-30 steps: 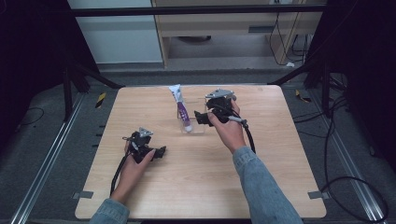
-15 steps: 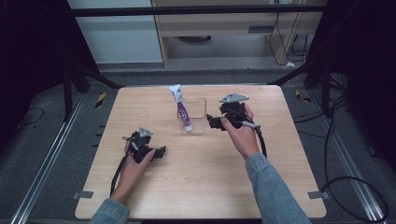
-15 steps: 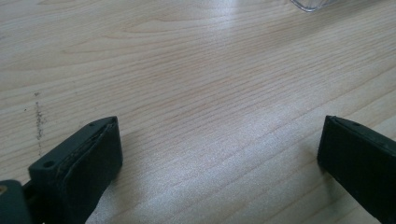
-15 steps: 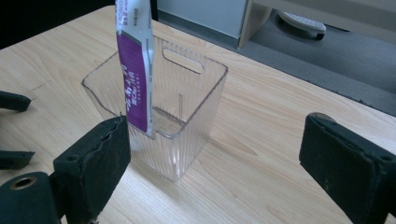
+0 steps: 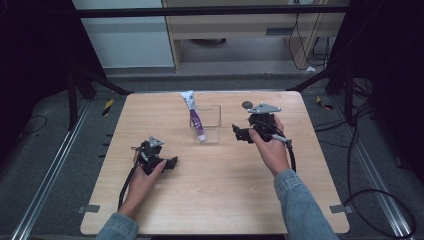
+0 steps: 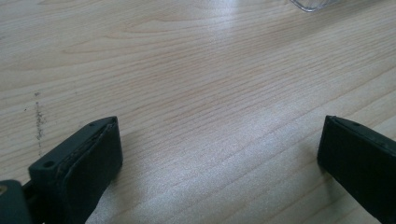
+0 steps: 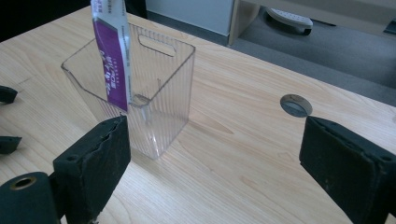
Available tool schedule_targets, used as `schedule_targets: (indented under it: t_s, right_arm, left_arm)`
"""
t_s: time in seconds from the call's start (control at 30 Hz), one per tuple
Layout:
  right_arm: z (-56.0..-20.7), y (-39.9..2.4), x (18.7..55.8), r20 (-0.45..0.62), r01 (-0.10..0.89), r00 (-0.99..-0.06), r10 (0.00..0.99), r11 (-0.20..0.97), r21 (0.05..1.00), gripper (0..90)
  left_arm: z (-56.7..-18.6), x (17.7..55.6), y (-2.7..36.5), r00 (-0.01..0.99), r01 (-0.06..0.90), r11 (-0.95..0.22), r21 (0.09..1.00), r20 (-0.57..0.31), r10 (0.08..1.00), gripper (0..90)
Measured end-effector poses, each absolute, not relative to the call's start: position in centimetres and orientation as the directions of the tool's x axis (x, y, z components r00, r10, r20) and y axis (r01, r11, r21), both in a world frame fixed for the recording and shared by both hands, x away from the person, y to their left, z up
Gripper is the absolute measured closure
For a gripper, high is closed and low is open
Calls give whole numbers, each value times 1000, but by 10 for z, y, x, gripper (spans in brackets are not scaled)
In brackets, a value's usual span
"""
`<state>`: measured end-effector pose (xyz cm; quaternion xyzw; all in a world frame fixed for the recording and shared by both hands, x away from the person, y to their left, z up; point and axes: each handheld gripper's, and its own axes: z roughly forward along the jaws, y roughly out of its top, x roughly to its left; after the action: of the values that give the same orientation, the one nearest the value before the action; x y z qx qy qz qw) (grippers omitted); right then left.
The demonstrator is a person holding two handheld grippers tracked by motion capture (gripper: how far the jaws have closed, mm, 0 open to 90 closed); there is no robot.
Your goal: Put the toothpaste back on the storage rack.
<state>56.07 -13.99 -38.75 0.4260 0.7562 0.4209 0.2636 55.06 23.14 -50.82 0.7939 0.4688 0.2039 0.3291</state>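
Hidden, tube: the purple-and-white tube is cut off at the top edge of the right gripper view; its print is too small to read, and its lower end is blurred behind the ribbed wall.
Hidden, container: in the left gripper view only a corner of the clear plastic container shows, at 1 o'clock, cut by the frame.
Hidden, left jaws: the high view gives the jaw tips as a small dark shape, the gap hard to make out there.
Tube place: it stands tilted inside the clear plastic container, leaning toward 11 o'clock in the high view, its upper end above the rim.
Container place: upright on the wooden table, toward 12 o'clock of the table's middle, open top up.
Left gripper: held low near the table at 8 o'clock from the container, well apart from it, pointing toward 3 o'clock; the left hand grips it from behind.
Left gripper state: jaws wide apart in its own view, bare wood between them.
Right gripper: at 3 o'clock of the container, near it but not touching, pointing toward 9 o'clock; the right hand is wrapped round the body, denim sleeve behind.
Right gripper state: jaws spread wide, nothing between them; the container sits beyond the left-hand jaw.
Table hole: a round grey grommet lies at 1 o'clock in the right gripper view.
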Motion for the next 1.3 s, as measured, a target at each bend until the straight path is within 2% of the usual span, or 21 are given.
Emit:
schedule_targets:
  t_s: [0.83, 1.3]
  right_arm:
    - [-412, -197, 542, -48, 479, -437, 898, 277, 833, 94]
    - [-448, -227, 540, -35, 555, -390, 920, 265, 789, 100]
  left_arm:
    - [-508, 551, 232, 478, 610, -346, 712, 17, 878, 0]
    - [-508, 551, 232, 478, 610, -346, 713, 17, 878, 0]
